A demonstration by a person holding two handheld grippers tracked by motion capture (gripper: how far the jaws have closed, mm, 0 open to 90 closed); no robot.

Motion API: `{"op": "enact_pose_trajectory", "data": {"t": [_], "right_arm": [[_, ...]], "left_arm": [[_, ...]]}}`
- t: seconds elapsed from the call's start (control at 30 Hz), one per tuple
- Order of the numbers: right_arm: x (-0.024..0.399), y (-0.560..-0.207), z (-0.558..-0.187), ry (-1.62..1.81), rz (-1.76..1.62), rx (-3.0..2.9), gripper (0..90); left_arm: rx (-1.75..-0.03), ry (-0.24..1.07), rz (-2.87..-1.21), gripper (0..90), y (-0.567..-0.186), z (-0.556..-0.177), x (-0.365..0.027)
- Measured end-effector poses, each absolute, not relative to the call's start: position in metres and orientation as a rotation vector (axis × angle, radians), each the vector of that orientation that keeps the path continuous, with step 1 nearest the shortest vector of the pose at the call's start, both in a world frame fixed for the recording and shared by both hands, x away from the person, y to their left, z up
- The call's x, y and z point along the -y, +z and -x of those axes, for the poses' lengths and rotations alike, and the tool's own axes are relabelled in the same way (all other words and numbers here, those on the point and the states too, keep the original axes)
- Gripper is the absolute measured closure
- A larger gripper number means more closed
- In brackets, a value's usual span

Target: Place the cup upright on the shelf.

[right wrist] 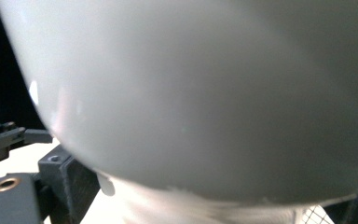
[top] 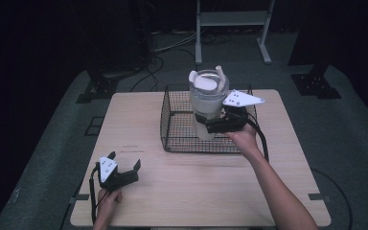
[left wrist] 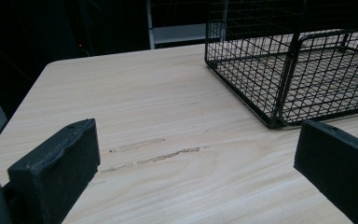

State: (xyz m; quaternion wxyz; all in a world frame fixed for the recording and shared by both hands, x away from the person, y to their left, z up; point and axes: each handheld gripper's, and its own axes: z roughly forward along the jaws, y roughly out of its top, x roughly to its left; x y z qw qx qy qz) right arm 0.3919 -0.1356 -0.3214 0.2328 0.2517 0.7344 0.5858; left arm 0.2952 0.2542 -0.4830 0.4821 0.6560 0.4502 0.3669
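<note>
Right gripper view: pale cup (right wrist: 205, 93) hides the basket (right wrist: 314, 215).

Pale wood-grain table (top: 187, 191) with faint darker scuff streaks (left wrist: 168, 155); black wire-mesh basket (top: 172, 139); translucent whitish-grey container (top: 208, 98) with white lid (top: 205, 83); black grippers, left (top: 124, 170) and right (top: 215, 125), each topped by a light grey plate

Right gripper (top: 210, 125) jaws behind cup (top: 208, 96).
</note>
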Motion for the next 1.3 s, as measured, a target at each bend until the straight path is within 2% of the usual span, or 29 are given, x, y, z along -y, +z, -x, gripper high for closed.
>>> {"op": "enact_pose_trajectory", "data": {"t": [0.63,1.3], "right_arm": [[0.12,-0.33,-0.446,1.561,-0.787,-2.014,8.2],[0.101,-0.345,-0.486,1.542,-0.819,-2.051,8.1]], "left_arm": [[-1.098,0.885,-1.593,0.0,-0.483,-0.295,-0.255],[-1.089,0.888,-1.599,0.0,-0.483,-0.294,-0.255]]}}
